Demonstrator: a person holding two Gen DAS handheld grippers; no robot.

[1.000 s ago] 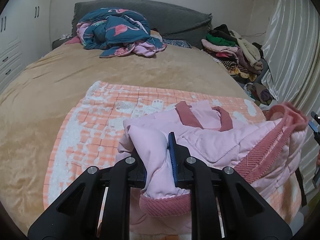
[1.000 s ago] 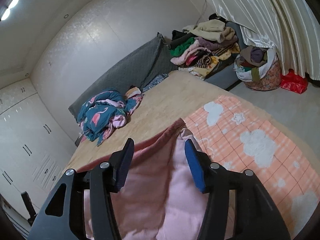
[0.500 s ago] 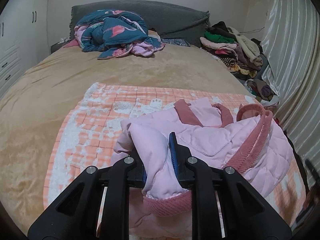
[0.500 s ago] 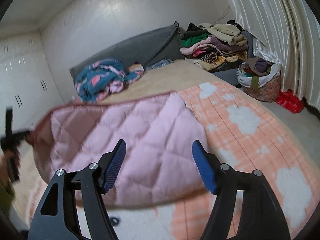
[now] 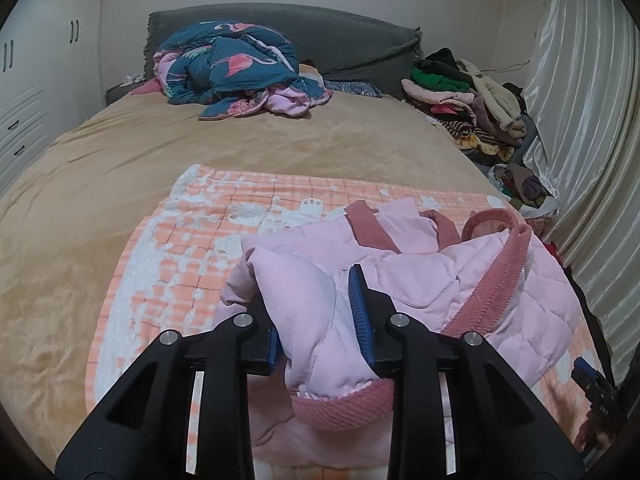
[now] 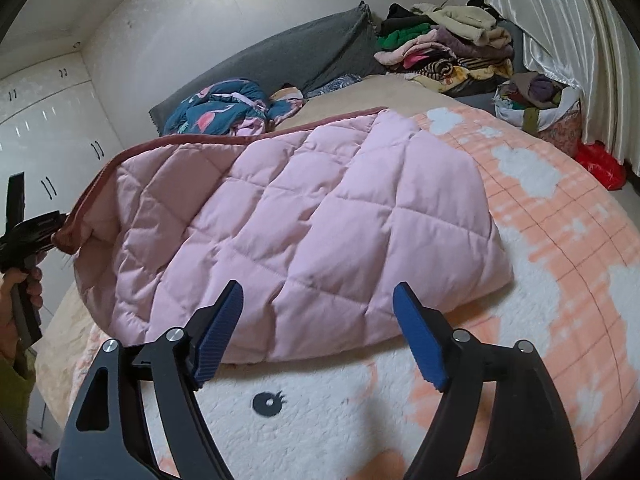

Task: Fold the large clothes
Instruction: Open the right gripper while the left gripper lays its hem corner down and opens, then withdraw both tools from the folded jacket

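Note:
A pink quilted jacket point(image 5: 420, 276) with dusty-rose ribbed trim lies folded on an orange-and-white check blanket point(image 5: 192, 240) at the foot of the bed. My left gripper point(image 5: 316, 328) has one sleeve-and-hem bunch between its blue pads; its jaws are opening, and the fabric still fills the gap. In the right wrist view that gripper point(image 6: 28, 232), in a person's hand point(image 6: 24, 292), holds the jacket's trim corner raised at the far left. My right gripper point(image 6: 318, 292) hovers just before the jacket point(image 6: 320, 216), its jaws opening wide with nothing between them.
A teal flamingo quilt point(image 5: 236, 68) lies bunched by the grey headboard cushion point(image 5: 352, 40). Piled clothes point(image 5: 468, 100) sit at the bed's right side beside a shiny curtain point(image 5: 592, 120). A full laundry bag point(image 6: 536, 100) and a red bag point(image 6: 604, 164) stand on the floor.
My right gripper let go of the jacket's edge, dropped lower and widened its jaws. The released half now lies folded flat. My left gripper's jaws parted slightly.

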